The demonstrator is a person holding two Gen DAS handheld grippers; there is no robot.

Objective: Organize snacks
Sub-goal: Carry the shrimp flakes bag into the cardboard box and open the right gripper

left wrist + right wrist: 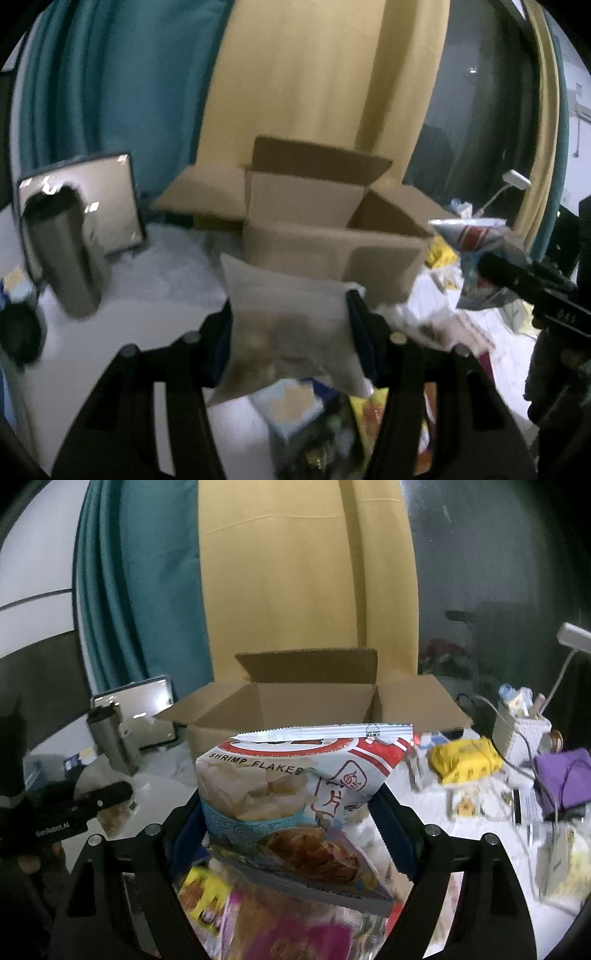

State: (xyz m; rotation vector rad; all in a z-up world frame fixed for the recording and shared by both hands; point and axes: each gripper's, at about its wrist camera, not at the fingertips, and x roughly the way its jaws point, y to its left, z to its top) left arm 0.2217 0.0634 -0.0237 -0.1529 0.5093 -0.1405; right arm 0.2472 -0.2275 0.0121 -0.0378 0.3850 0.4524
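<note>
A white table (155, 295) stands in front of teal and mustard curtains (280, 572), and an open cardboard box (295, 705) sits on it with all its flaps folded outward. To the left of the box a steel tumbler (66, 251) stands upright in front of a leaning tablet (110, 199). To the right of the box lie a yellow packet (465, 760), a purple cloth (561, 771) and a white basket (521, 734) with a cable trailing from it. The right gripper (291, 808) holds a bag of shrimp flakes (295, 775) raised off the table just in front of the box, its two fingers pressed against the bag's sides. The left gripper (291, 321) pinches a clear pouch (288, 321) of brownish contents between its fingers, also lifted in front of the box. More snack packets (236, 915) lie scattered on the table below both grippers, among them a yellow one and a pink one, blurred. Each wrist view shows the other gripper at its edge.
</note>
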